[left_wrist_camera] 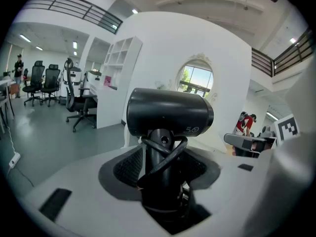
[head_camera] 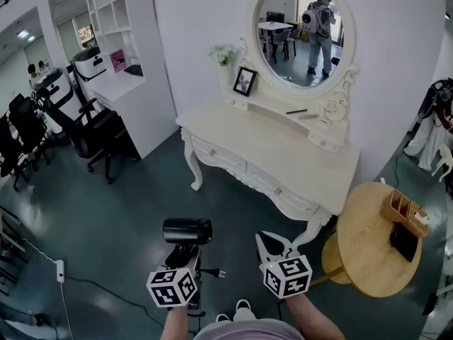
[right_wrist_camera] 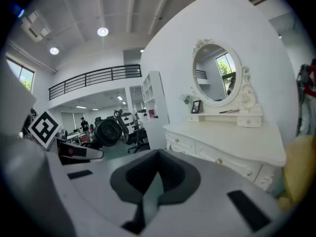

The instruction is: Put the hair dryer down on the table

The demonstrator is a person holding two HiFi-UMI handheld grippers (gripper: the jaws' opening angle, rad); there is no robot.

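The left gripper (head_camera: 185, 256) has its jaws clamped on the handle of the black plastic hair dryer (head_camera: 187, 231), upright above the grey floor (head_camera: 127, 218). The right gripper (head_camera: 270, 245) has its jaws shut and empty. The cream carved bench (head_camera: 283, 154) lies well ahead. Letting go early would drop the dryer, and its dangling black cord (head_camera: 211, 272) could snag.

Dryer (left_wrist_camera: 170, 115) – black plastic, smooth, satin sheen; cord (left_wrist_camera: 171, 154) glossy rubber. Left gripper (left_wrist_camera: 163, 167) shell matt pale plastic, pads (left_wrist_camera: 128, 165) black, finely ribbed. Dresser (head_camera: 283, 154) cream, painted look, smooth. Round table (head_camera: 368, 239) – light wood. Floor (head_camera: 106, 218) dark, glossy
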